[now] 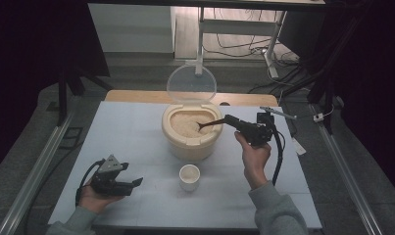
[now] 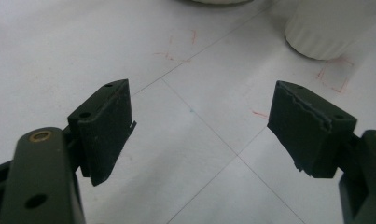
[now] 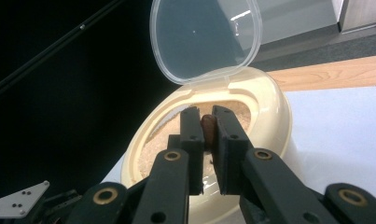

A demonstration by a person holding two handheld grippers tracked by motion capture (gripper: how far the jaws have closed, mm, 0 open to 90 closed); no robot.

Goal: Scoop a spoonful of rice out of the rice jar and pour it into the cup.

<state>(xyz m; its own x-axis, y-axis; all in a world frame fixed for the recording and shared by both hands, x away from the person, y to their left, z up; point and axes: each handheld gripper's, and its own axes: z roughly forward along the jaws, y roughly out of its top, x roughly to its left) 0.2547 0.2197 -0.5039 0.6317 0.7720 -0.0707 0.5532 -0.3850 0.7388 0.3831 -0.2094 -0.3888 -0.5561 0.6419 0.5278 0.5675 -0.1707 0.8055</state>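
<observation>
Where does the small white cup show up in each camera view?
High view: the small white cup stands lower centre, in front of the rice container.
Left gripper view: top right corner, cut off by the edge.
Right gripper view: not in it.
Shared landmark: the white table.

Your left gripper (image 1: 131, 183) sits on open white tabletop (image 1: 126, 132), nothing between its spread jaws. The small white ribbed cup (image 1: 189, 176) stands ahead to its right, near the cream round rice container (image 1: 191, 132). Between cup and container only a narrow gap. The clear hinged lid (image 1: 191, 84) stands upright at the back (blocks approach from behind). Your right gripper (image 1: 230, 120) with the dark spoon (image 1: 209, 124) occupies the container's mouth from the right. The table's left half is free.
</observation>
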